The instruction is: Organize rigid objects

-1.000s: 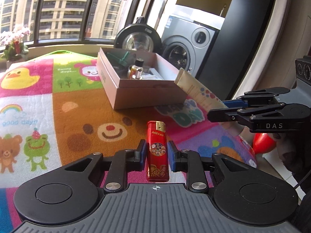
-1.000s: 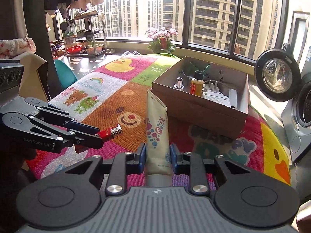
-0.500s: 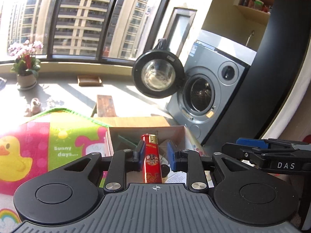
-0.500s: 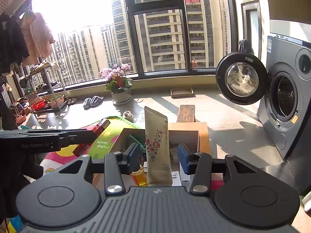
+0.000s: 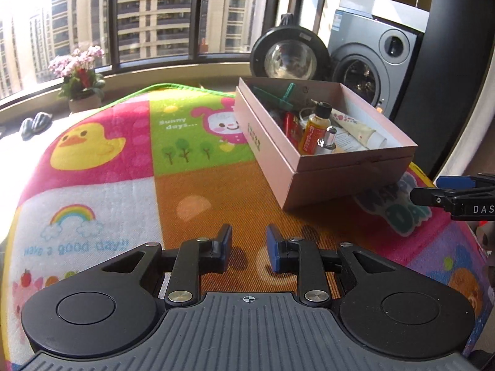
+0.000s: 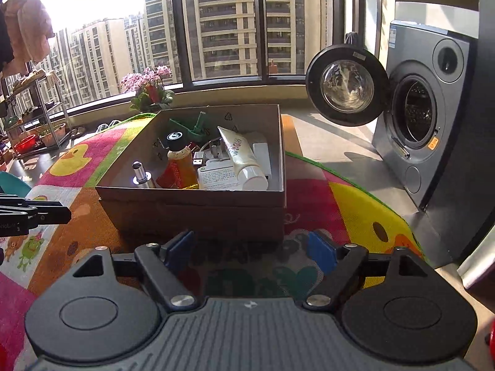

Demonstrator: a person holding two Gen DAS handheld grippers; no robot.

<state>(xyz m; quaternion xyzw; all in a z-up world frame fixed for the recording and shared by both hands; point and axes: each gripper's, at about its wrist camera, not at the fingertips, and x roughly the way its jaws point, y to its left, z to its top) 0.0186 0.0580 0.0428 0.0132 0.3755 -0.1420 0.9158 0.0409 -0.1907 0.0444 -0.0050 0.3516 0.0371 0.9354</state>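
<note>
Left gripper: narrow gap, empty; the lighter it pinched a second ago now lies half buried in the box, only a red sliver showing. Right gripper: jaws opening, nothing between; the tube now rests inside too. Mat bare this side of the box. Beyond, washing machine with door open.

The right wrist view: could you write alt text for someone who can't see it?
An open cardboard box on a colourful cartoon play mat holds a cream tube, an amber bottle and other small items. In the foreground the right tool is empty, its jaws opening. A washing machine with its door open stands to the right.
</note>
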